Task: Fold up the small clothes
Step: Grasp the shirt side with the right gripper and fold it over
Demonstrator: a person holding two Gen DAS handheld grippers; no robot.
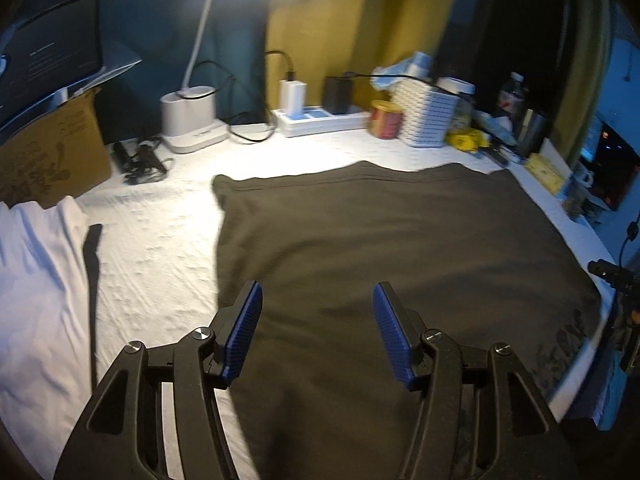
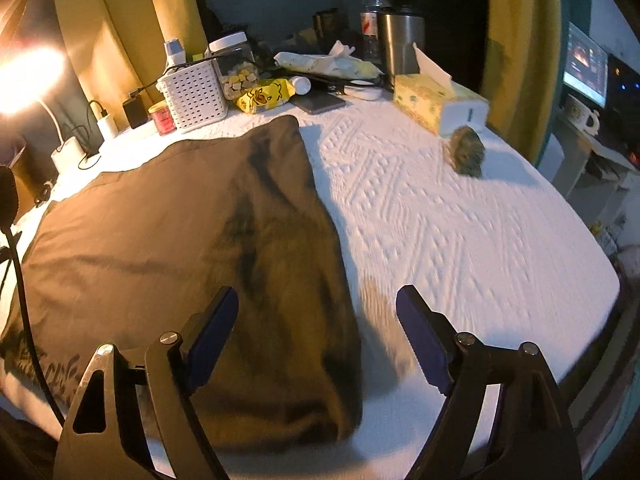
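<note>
A dark olive-brown garment (image 1: 380, 248) lies spread flat on the white textured table cover (image 1: 152, 232); it also shows in the right wrist view (image 2: 192, 240), with a faint print near its near left edge. My left gripper (image 1: 318, 300) is open and empty, hovering over the garment's near left part. My right gripper (image 2: 318, 300) is open and empty, above the garment's right edge, one finger over cloth, the other over bare cover (image 2: 460, 232).
At the back stand a lamp base (image 1: 192, 118), power strip (image 1: 320, 118), white basket (image 2: 194, 94), jar (image 2: 236, 66), tissue box (image 2: 430, 106) and steel cup (image 2: 400, 42). A rolled sock-like bundle (image 2: 466, 152) lies right. A cardboard box (image 1: 52, 152) and white cloth (image 1: 36, 264) lie left.
</note>
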